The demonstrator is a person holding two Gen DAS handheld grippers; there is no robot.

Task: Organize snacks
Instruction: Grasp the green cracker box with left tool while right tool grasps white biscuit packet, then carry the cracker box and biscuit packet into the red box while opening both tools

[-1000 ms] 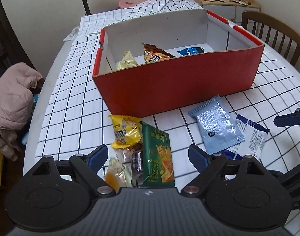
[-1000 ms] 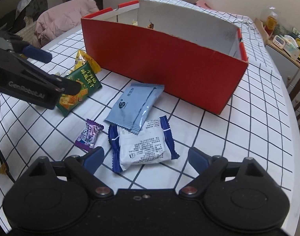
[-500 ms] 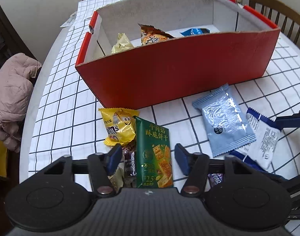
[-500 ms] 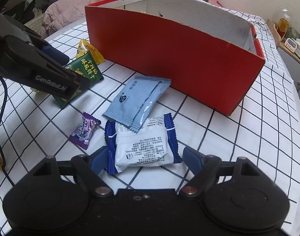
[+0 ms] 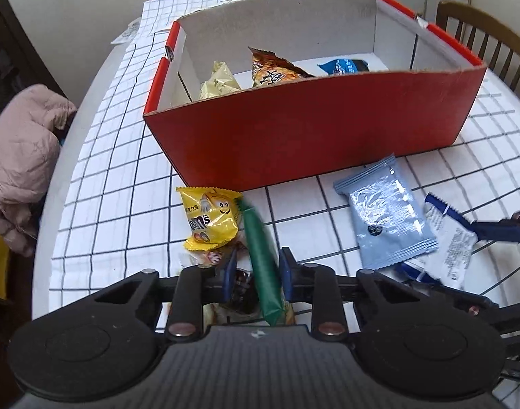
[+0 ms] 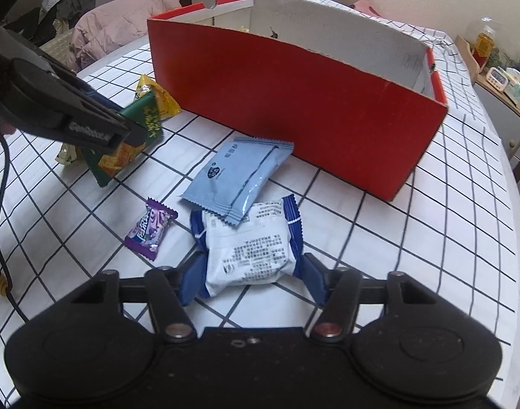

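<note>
My left gripper (image 5: pixel 258 266) is closing its jaws on a green cracker packet (image 5: pixel 260 248), which stands tipped on edge between the blue pads. A yellow M&M's bag (image 5: pixel 208 218) and small wrapped sweets lie beside it. My right gripper (image 6: pixel 253 279) is also closing. Its pads press both sides of a white-and-blue packet (image 6: pixel 249 248), which bulges upward. A light blue packet (image 6: pixel 239 177) overlaps that packet's far edge. A purple candy (image 6: pixel 150 228) lies to its left. The red box (image 5: pixel 311 143) behind holds several snacks.
A checked cloth (image 6: pixel 413 238) covers the round table. A pink jacket (image 5: pixel 17 156) is on a seat past the table's left edge, and a wooden chair (image 5: pixel 481 27) stands at the far right. A shelf with small items (image 6: pixel 498 78) is beyond the box.
Both pairs of jaws have narrowed. The left ones pinched the green packet, which turned from flat onto its edge. The right ones came in against the white-and-blue packet and squeezed it narrower.
</note>
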